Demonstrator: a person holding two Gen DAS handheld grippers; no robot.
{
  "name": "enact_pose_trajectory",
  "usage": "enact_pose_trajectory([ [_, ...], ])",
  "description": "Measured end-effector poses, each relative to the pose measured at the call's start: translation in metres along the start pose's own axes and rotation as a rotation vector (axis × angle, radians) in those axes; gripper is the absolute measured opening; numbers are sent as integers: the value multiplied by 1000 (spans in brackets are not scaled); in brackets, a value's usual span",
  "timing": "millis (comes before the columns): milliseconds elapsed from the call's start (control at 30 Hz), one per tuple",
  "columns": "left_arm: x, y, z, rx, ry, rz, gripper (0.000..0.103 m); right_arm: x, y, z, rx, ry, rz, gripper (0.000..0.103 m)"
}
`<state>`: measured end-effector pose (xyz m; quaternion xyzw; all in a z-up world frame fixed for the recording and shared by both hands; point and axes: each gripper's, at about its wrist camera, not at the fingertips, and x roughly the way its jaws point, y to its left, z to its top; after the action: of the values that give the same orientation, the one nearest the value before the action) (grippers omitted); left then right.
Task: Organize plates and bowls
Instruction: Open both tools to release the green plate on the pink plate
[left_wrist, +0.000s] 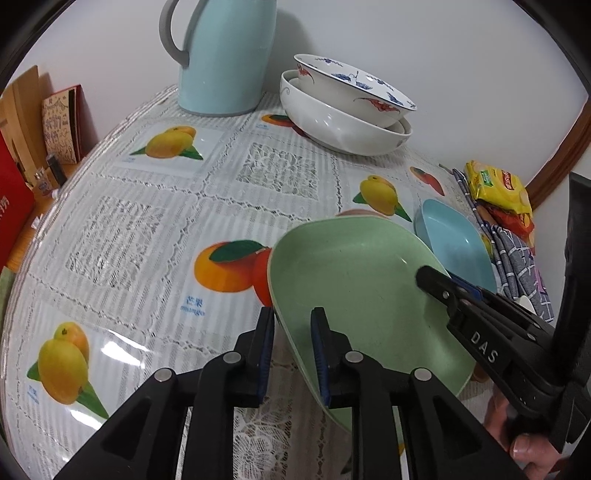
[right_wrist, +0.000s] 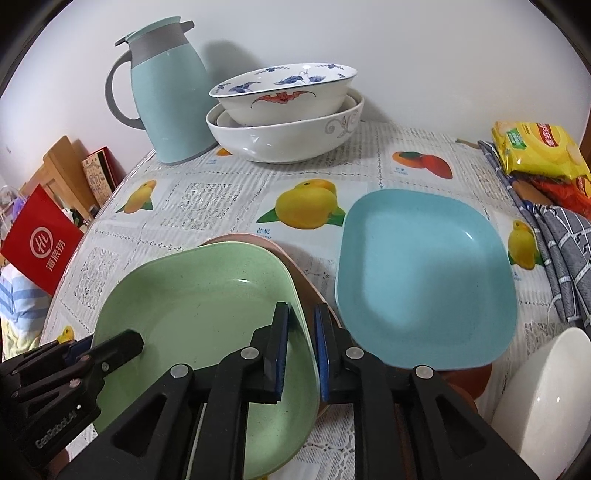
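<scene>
Both of your grippers straddle the rim of the square pale-green plastic plate (left_wrist: 354, 280), which sits low and centre in both views, stacked on a pink plate (right_wrist: 295, 273) whose edge peeks out behind it. Your left gripper (left_wrist: 293, 332) has its jaws slightly apart, with the plate's near-left rim between them; the blue pads look clear of the plastic, so I judge the plate released rather than gripped. Your right gripper (right_wrist: 301, 332) is likewise a little open across the opposite rim, pads not visibly pressing.

If you are setting the green plate down, check that it lies flat on the pink one, then draw each gripper back along its own line so that no pad drags the rim sideways.

The right wrist view shows the whole square light-blue plastic plate (right_wrist: 424, 273) just beside the stack at centre right, plus a white ceramic bowl (right_wrist: 546, 402) at lower right; the left view shows only a sliver of that blue plate and no white bowl. Both show the nested patterned porcelain bowls (left_wrist: 347, 107) and the pale-blue jug (left_wrist: 225, 55) at the top.
</scene>
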<state>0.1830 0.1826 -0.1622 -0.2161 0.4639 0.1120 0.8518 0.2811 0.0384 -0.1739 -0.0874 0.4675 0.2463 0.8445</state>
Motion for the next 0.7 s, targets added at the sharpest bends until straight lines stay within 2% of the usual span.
enact_pose_trajectory([
  [67, 0, -1, -2, 3, 6, 1, 31, -2, 0, 1, 4, -7, 9, 19],
  [100, -1, -2, -2, 6, 5, 5, 38, -4, -1, 1, 9, -14, 15, 25],
  [133, -2, -2, -3, 8, 2, 9, 40, -6, -1, 1, 13, -24, 26, 30],
  [167, -3, -2, -4, 8, 0, 9, 40, -8, 0, 2, 15, -33, 38, 41],
  [200, -4, -1, -4, 7, -1, 6, 40, -11, 1, 3, 15, -46, 35, 48],
  [267, -5, -1, -6, 10, 3, 3, 41, -19, 1, 4, 10, -81, 6, 48],
  [367, -9, -2, -7, 13, 0, 5, 42, -31, -2, 4, 24, -98, 9, 48],
  [567, -17, -3, -13, 18, -10, 1, 46, -50, -10, -16, 75, -21, 6, 48],
  [700, -18, -6, -17, 22, -8, -11, 46, -59, -7, -37, 88, -1, 10, 48],
])
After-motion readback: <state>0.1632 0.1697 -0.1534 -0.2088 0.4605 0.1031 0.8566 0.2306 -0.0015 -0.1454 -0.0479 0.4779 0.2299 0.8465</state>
